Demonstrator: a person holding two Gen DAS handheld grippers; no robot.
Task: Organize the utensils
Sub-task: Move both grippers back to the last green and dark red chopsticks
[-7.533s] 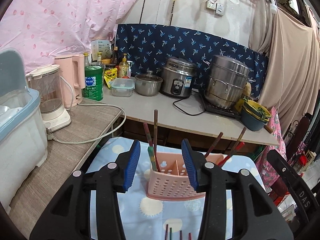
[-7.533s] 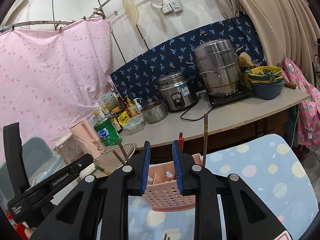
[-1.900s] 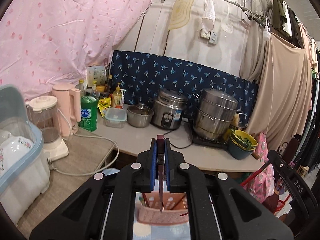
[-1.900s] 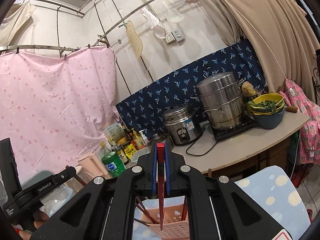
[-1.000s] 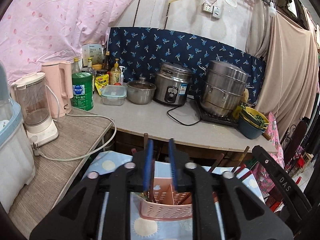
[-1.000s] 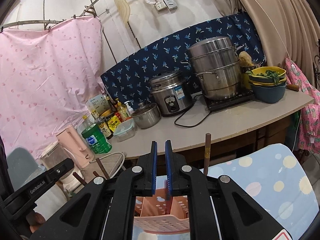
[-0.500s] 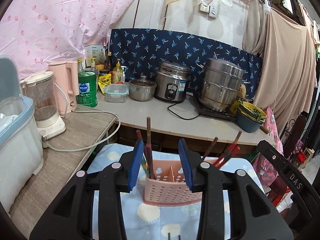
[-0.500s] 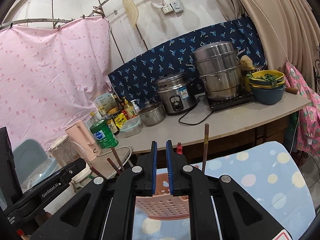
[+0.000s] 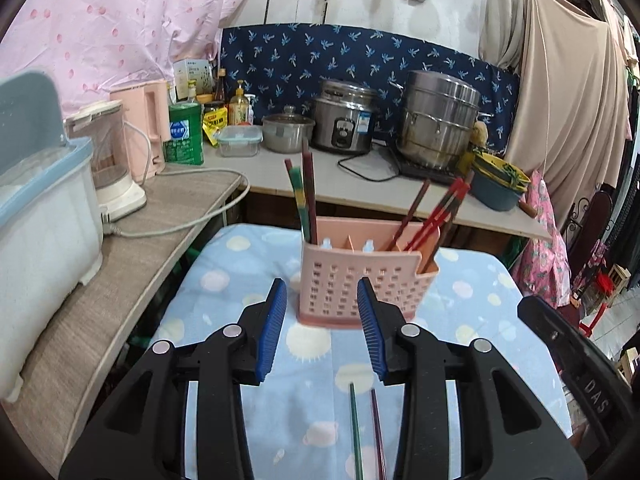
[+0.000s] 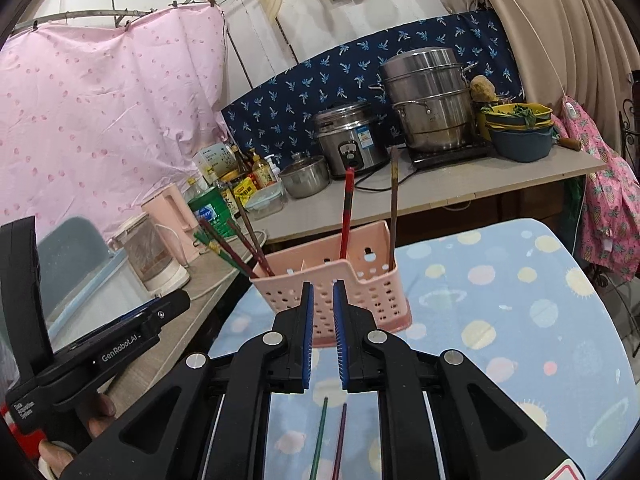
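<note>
A pink perforated utensil holder [image 9: 362, 280] stands on a blue patterned cloth [image 9: 472, 320] and holds several chopsticks in its left and right compartments. It also shows in the right wrist view [image 10: 340, 280]. A green chopstick [image 9: 355, 432] and a purple chopstick [image 9: 378, 436] lie on the cloth in front of it, also seen in the right wrist view as the green one [image 10: 319, 438] and the purple one [image 10: 339, 440]. My left gripper [image 9: 322, 332] is open and empty just before the holder. My right gripper [image 10: 321, 334] is slightly open and empty, above the two loose chopsticks.
A counter [image 9: 360, 184] behind holds a rice cooker [image 9: 344, 120], steel steamer pot [image 9: 440, 116], small pot, bottles and a cable. A blender [image 9: 112, 160], pink kettle and a white-blue bin [image 9: 40, 200] stand on the left worktop. The other gripper's body [image 10: 92, 344] is at left.
Both grippers let go of chopsticks into the holder and drew back and down. The left jaws opened wider. Two loose chopsticks have come into view on the cloth.
</note>
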